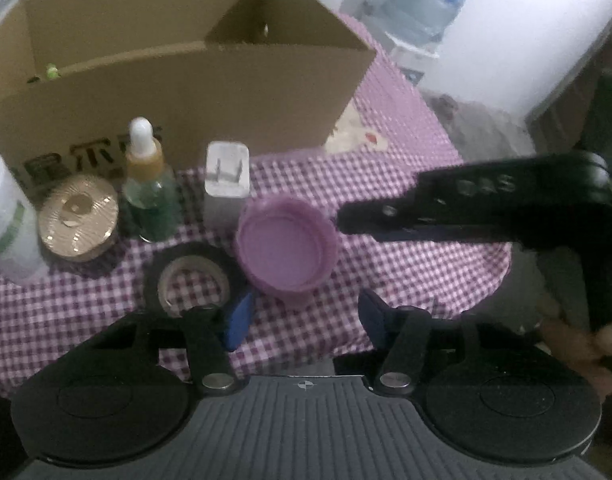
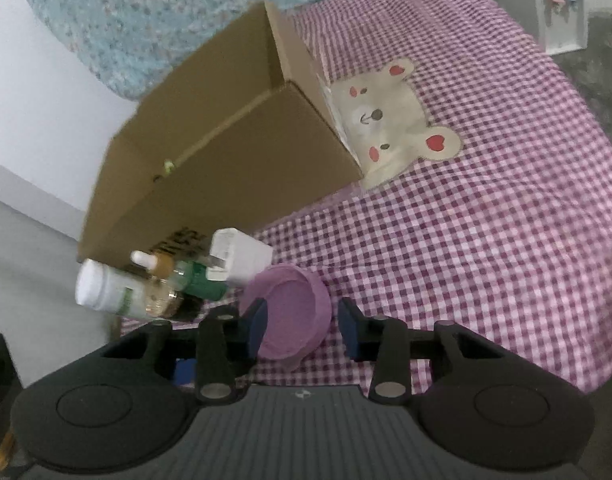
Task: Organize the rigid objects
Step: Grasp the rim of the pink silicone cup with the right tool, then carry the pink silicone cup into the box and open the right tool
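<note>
A purple lid [image 1: 285, 248] lies open side up on the checked cloth, in front of an open cardboard box [image 1: 177, 64]. Left of it stand a white charger [image 1: 227, 178], a green dropper bottle [image 1: 149, 184], a gold round lid [image 1: 79, 214], a white bottle [image 1: 3, 216] and a black tape roll [image 1: 193, 280]. My left gripper [image 1: 301, 320] is open just short of the purple lid. My right gripper [image 2: 301, 326] is open with its jaws either side of the purple lid [image 2: 289, 312]; it also shows in the left wrist view [image 1: 346, 220] at the lid's right edge.
The box [image 2: 209, 160] holds a small green thing [image 2: 168, 166]. A bear patch [image 2: 390, 128] is on the cloth right of the box. The table edge drops off at right [image 1: 502, 264]. A water dispenser [image 1: 418, 4] stands beyond.
</note>
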Tool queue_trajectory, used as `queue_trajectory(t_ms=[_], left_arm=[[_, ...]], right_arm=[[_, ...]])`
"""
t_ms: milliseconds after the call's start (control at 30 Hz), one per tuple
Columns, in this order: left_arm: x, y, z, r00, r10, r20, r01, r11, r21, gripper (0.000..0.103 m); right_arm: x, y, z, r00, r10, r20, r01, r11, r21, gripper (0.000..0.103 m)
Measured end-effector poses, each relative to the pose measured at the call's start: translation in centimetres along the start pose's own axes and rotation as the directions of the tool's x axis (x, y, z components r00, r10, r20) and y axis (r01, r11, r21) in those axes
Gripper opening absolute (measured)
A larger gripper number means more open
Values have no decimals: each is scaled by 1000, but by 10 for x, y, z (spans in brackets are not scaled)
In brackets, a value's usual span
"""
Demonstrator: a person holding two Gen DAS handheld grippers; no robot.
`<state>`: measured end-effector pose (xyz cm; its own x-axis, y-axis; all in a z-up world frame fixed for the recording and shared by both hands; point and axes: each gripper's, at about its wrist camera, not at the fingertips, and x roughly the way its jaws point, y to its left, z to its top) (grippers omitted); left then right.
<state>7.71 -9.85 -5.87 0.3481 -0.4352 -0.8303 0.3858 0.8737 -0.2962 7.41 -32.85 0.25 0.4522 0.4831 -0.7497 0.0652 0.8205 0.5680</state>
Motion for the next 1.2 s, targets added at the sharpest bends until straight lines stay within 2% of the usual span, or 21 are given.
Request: queue_trajectory(t_ms=[167, 233, 300, 400, 500, 600, 667, 733, 900, 1100, 1200], left_arm=[[14, 2, 1, 1000, -5, -27, 5, 1000, -19, 53], [16, 3, 5, 1000, -14, -27, 14, 1000, -19, 53], [19, 3, 7, 999, -29, -36, 29, 999, -21, 53], [22, 2, 5, 997, -55, -53, 53, 998, -24, 53], [26, -4, 4, 996, -73, -57, 73, 997, -3, 53], [25, -11, 5, 998, -43, -47, 45, 998, 38, 54], [24, -14, 7, 999, -15, -44, 18, 997, 70, 57], [26, -15, 9, 998, 3, -58, 2, 996, 91, 67], [40, -20, 17, 996, 14, -87, -3, 992, 123, 72], [51, -33, 19, 994, 63, -89, -45, 981, 190, 71], [52, -34, 21, 994, 71, -82, -54, 980, 192, 71]], right_arm=[[32, 5, 7, 997, -58, -48, 55, 997, -51, 33], [38, 6, 7, 996, -69, -61, 65, 996, -68, 29], [42, 5, 7, 994, -83, -77, 77, 994, -79, 21], [43, 1, 9, 992, -87, -88, 79, 993, -90, 17], [37, -5, 11, 991, -102, -85, 94, 991, -90, 16], [31, -13, 13, 990, -113, -81, 107, 991, -78, 16], [28, -19, 14, 990, -113, -81, 108, 992, -65, 16], [27, -23, 15, 991, -108, -84, 103, 993, -58, 16], [22, -23, 16, 991, -103, -88, 97, 993, -64, 17], [28, -21, 17, 992, -97, -86, 90, 993, -73, 17], [30, -19, 17, 992, -94, -80, 87, 993, -84, 17]])
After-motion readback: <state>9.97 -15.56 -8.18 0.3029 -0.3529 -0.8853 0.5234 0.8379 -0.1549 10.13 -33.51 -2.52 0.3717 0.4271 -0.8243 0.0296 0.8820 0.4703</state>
